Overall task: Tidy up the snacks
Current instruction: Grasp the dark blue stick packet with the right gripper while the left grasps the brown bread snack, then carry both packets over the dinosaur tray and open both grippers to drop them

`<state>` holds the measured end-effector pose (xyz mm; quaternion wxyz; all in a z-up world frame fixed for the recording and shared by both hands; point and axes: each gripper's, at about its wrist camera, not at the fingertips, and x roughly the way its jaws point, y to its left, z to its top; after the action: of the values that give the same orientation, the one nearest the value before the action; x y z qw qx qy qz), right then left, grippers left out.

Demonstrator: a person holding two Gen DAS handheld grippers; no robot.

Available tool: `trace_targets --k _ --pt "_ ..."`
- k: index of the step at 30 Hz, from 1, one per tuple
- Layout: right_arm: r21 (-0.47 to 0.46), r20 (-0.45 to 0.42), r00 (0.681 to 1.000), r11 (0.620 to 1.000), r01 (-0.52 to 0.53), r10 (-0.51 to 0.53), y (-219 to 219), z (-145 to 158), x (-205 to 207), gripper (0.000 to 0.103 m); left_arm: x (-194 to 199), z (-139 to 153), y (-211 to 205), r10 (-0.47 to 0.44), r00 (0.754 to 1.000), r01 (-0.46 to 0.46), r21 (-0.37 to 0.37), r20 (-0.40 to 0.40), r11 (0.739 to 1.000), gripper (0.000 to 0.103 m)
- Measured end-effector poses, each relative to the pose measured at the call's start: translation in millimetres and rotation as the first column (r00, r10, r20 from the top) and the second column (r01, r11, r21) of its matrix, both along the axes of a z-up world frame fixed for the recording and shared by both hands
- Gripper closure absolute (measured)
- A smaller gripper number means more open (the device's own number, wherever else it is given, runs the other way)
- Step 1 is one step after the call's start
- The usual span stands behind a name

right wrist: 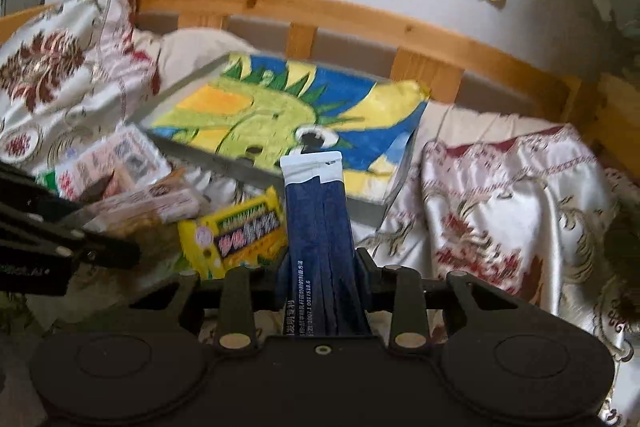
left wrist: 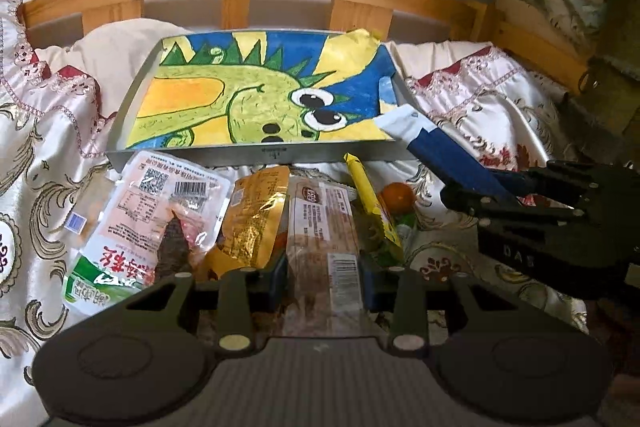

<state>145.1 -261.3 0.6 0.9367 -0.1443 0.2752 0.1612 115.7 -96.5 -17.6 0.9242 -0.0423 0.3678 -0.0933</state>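
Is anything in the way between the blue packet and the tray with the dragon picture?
Nothing visible blocks it. The right gripper holds the blue packet with its white end pointing at the tray. The other snacks lie off to the side, and the tray holds only the dragon drawing.

Black tongs (left wrist: 324, 277), blue pads, silvery rivets

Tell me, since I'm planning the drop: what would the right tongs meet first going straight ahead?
Probably the grey tray lined with the dinosaur painting; the dark blue snack sachet they hold already points over its near rim, though depth is unclear.
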Motion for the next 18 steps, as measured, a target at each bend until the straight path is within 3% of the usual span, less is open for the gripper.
trace_targets --k 7,11,18 --pt "0.064 0.078 0.996 0.998 0.028 -0.033 -5.2 8.5 8.3 0.068 -3.3 8.0 2.6 -0.020 0.999 0.021 -0.054 0.027 0.998 0.063" --pt "0.078 0.070 0.997 0.997 0.029 -0.035 -5.6 8.7 20.1 0.068 1.4 17.4 2.6 -0.017 0.998 0.022 -0.085 0.062 0.996 0.063" --pt "0.113 0.123 0.992 0.993 0.025 -0.039 -1.3 7.9 53.1 0.068 40.6 25.8 -5.3 0.041 0.994 -0.035 -0.059 0.102 0.998 0.063"
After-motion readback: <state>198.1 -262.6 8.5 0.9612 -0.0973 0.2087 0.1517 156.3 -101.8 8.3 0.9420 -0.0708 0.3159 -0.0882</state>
